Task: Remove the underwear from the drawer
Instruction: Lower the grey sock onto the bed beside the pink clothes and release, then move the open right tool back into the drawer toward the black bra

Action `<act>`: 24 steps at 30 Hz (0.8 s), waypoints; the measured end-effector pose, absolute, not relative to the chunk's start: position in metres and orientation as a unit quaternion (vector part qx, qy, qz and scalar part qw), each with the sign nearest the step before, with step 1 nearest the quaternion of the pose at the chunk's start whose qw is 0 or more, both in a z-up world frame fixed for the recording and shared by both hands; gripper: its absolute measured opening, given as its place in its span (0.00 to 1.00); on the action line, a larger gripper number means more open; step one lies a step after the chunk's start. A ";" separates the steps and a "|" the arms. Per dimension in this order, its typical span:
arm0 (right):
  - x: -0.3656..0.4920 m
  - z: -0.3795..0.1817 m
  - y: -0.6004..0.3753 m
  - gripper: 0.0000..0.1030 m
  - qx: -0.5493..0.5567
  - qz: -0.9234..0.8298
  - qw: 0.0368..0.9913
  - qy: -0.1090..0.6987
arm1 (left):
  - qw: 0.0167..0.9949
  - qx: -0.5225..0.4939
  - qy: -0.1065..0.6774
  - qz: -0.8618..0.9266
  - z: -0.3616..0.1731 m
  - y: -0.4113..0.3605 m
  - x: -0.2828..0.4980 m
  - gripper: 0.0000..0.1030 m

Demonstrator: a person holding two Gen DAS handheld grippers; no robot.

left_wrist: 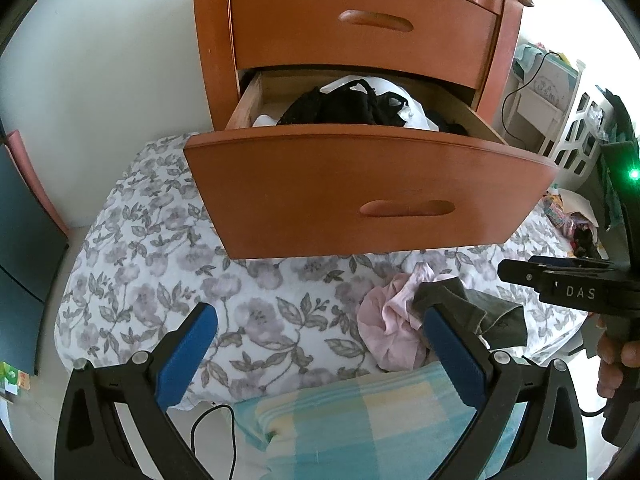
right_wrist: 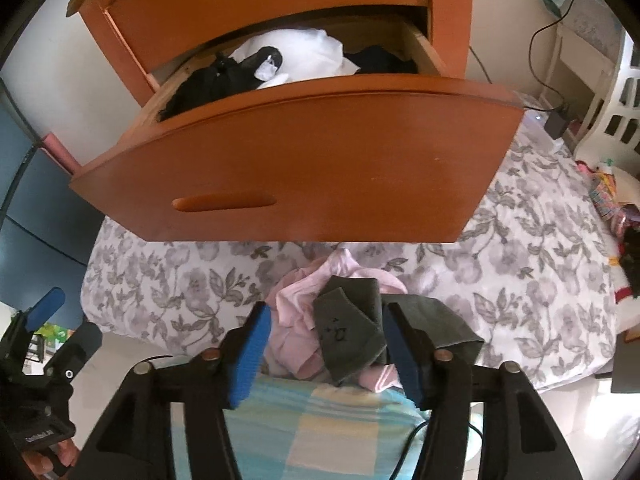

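— Right tool [right_wrist: 324, 344] first: how do its blue pads stand?

— Apart, pointing steeply down over the bed. A dark grey-green garment [right_wrist: 352, 336] lies between them, draped against the right-hand pad [right_wrist: 404, 356]; the left pad [right_wrist: 250, 356] is clear of it. I see no squeeze on the cloth, so it is lying loose on the pile rather than clamped

— And beneath that?

— A crumpled pink garment [right_wrist: 296, 320], touching the grey-green one and partly under it. Both lie on the floral bedspread [right_wrist: 520, 280], just beside a checked blue-and-yellow cloth [right_wrist: 320, 420] at the near edge

— Left tool [left_wrist: 320, 340]?

— Also spread wide, nothing between its pads, hovering over the bedspread to the left of the same pile. From its camera the right tool's black body [left_wrist: 560, 284] comes in at the right edge, with a hand [left_wrist: 616, 364] around the grip

— Where is the rest of the underwear?

— In the open lower drawer [right_wrist: 304, 168] of the orange wooden dresser [left_wrist: 360, 20], which juts out above the bed. Inside sit black lace pieces [left_wrist: 344, 106] towards the left and middle, white fabric [right_wrist: 304, 50] behind them, more dark cloth at the right. The upper drawer is closed

— Anything further out?

— A white lattice basket [left_wrist: 576, 136] and a black cable [right_wrist: 540, 48] off to the right
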State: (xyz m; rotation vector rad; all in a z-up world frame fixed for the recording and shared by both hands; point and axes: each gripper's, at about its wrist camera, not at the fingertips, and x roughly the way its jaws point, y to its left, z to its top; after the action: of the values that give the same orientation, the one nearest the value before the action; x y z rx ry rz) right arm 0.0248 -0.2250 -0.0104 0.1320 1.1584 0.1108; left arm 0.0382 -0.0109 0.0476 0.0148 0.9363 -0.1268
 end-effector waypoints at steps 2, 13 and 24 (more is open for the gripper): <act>0.025 -0.011 -0.226 0.72 0.063 0.047 0.834 0.546 | 0.890 0.004 0.452 -0.061 0.047 -0.010 0.038 1.00; 0.022 -0.007 -0.230 1.00 0.044 0.029 0.845 0.532 | 0.891 0.001 0.451 -0.051 0.049 -0.007 0.039 1.00; 0.021 -0.007 -0.234 1.00 0.044 0.025 0.853 0.519 | 0.901 0.000 0.433 -0.037 0.051 -0.003 0.039 1.00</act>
State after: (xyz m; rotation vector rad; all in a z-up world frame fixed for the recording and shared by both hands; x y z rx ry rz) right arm 0.0206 -0.2343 -0.0074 0.0929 1.0923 0.0529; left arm 0.0393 -0.0032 0.0512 0.0003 0.8962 -0.0764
